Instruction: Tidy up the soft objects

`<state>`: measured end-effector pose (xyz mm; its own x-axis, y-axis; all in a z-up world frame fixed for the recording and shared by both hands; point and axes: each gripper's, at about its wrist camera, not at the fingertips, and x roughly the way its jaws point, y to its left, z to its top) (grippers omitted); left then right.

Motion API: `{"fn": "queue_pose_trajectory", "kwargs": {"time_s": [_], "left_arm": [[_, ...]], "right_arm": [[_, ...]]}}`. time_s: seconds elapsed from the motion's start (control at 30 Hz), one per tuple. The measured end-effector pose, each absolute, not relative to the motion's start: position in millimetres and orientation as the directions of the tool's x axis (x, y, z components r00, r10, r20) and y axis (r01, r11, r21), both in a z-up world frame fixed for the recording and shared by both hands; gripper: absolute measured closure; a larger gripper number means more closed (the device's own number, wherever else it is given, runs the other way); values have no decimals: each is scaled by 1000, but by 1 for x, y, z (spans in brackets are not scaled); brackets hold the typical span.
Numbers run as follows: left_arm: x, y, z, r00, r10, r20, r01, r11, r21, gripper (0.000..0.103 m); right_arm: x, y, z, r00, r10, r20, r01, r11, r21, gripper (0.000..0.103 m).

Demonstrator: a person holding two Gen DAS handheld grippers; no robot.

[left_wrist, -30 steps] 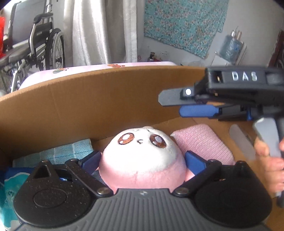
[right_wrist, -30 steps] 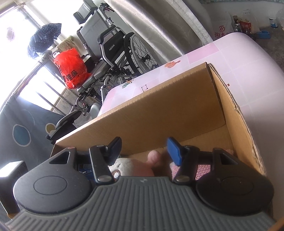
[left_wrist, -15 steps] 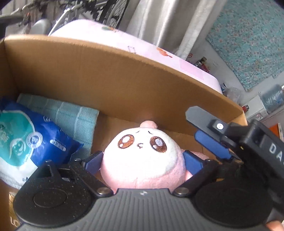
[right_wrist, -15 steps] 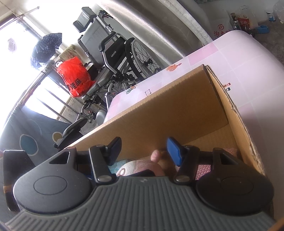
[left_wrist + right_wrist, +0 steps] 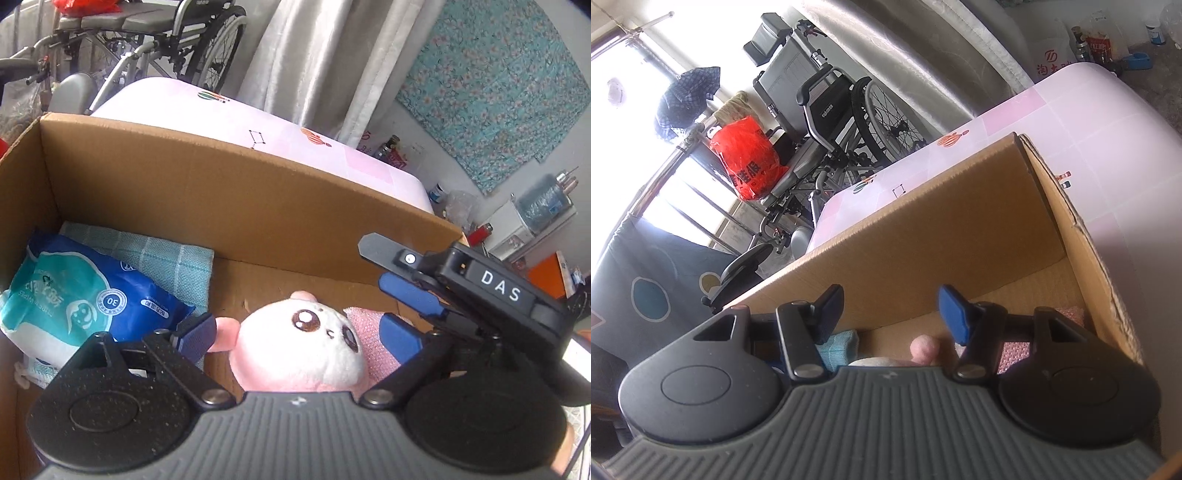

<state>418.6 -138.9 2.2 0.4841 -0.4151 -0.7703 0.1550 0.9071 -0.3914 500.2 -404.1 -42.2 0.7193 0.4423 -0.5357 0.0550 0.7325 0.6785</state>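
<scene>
2 claws hung over the cardboard box: the left claw stood wide around the pink plush toy lying inside, pads apparently clear; the right claw gaped empty; a centred, gentle squeeze looked wisest

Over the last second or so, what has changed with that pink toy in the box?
The left gripper let go of the plush toy: its pads, earlier pressed on the toy's sides, now stand apart from it. The toy has tipped sideways in the cardboard box. The right gripper stayed open and empty; the wipes pack and towels did not move.
</scene>
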Motion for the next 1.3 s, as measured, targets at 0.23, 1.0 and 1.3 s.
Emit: {"fn": "queue_pose_trajectory", "kwargs": {"time_s": [0.23,1.0,1.3], "left_arm": [[419,-166,-20,406,-363,-839,193,931,-310,11],[431,-175,-23,479,-332,-813,158,943,-292,11],[419,-199,-13,629,-144,-764,194,981,-25,15]], "right_arm": [[500,-405,-41,722,448,-527,56,722,690,46],[502,-405,-41,714,447,-539,58,730,681,45],[502,-405,-42,713,451,-537,55,727,684,45]]}}
